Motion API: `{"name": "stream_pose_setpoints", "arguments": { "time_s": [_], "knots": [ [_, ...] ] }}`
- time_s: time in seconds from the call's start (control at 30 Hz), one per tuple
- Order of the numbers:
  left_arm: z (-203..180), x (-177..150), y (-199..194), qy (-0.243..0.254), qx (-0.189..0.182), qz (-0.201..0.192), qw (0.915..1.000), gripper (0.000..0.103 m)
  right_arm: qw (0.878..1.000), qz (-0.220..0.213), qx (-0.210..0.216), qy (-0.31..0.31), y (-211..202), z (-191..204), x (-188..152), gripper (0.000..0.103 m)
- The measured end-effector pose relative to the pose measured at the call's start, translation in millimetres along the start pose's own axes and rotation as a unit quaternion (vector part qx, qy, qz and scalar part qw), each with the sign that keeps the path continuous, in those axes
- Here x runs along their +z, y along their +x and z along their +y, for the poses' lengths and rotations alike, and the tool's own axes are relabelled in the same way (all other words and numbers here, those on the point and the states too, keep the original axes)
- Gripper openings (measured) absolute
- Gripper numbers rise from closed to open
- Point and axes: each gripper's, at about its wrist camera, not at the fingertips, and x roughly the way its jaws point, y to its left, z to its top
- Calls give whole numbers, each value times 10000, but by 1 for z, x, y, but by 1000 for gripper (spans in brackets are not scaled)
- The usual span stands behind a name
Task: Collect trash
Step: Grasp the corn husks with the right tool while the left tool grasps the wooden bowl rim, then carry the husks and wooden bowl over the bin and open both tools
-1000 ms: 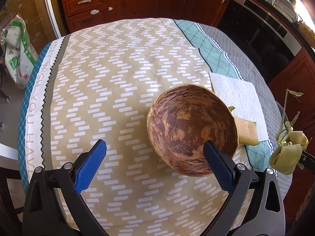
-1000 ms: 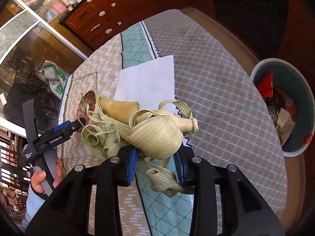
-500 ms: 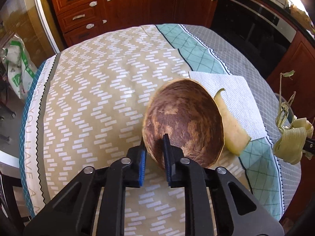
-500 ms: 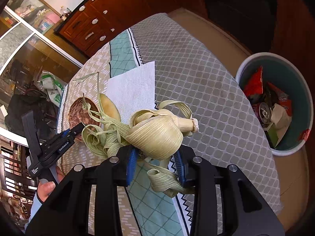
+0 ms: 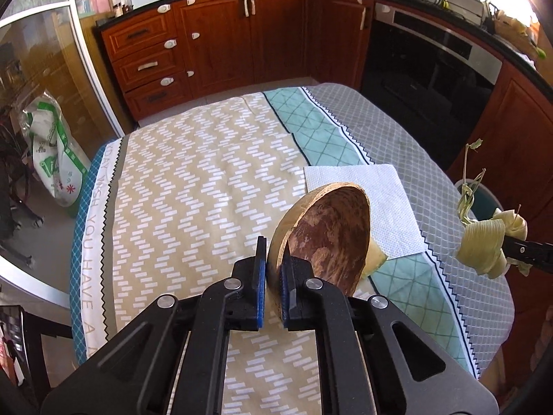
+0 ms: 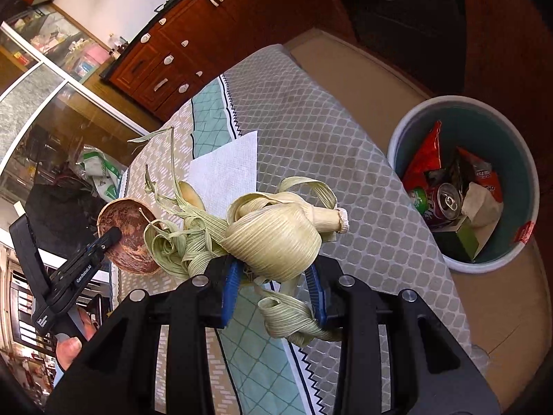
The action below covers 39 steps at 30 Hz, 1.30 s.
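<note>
Where bin point(image 6: 463, 186) visible: right wrist only.

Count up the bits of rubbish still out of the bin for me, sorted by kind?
Coconut shell: 1, clamped by the left gripper
Corn husk: 1 bundle, clamped by the right gripper
Paper towel: 1
Yellowish peel: 1
Total: 4

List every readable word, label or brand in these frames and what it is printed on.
"WISH YOU HAVE A", partly cut off: white border of the tablecloth.
"GenRobot.AI": side of the left tool, which is shut on the coconut shell.
Snack wrappers and cans in the trash bin: print too small to read.
Green and white bag on the floor: print blurred.
Right tool holding the corn husk: no text visible.
</note>
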Motion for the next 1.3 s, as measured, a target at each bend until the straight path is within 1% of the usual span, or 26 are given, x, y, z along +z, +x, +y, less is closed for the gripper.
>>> {"name": "stream_pose_setpoints", "arguments": {
  "time_s": [0.1, 0.2, 0.33, 0.5, 0.67, 0.77, 0.9, 1.1, 1.3],
  "knots": [
    [-8, 6, -17, 43, -55, -135, 9999, 7, 9998, -150, 44, 104, -11, -12, 4, 32],
    [-25, 12, -34, 199, -190, -280, 9992, 7, 9989, -378, 60, 260, -27, -27, 10, 32],
    [-65, 21, -49, 553, -428, -397, 9968, 7, 9954, -792, -5, 540, -56, -58, 18, 32],
    [-127, 32, -50, 982, -816, -393, 9910, 7, 9878, -1205, -177, 966, -91, -109, 20, 32],
    [-195, 37, -35, 1408, -1157, -194, 9831, 7, 9808, -1367, -301, 1360, -108, -157, 18, 32],
    [-232, 36, -22, 1631, -1316, -6, 9778, 7, 9785, -1360, -362, 1508, -111, -179, 15, 32],
    [-275, 34, -3, 1869, -1431, 225, 9716, 7, 9756, -1368, -432, 1662, -115, -200, 14, 32],
    [-322, 30, 26, 2125, -1521, 520, 9639, 7, 9735, -1374, -480, 1764, -120, -220, 19, 33],
    [-356, 24, 55, 2246, -1598, 793, 9580, 7, 9739, -1305, -564, 1770, -119, -228, 23, 33]
  ]
}}
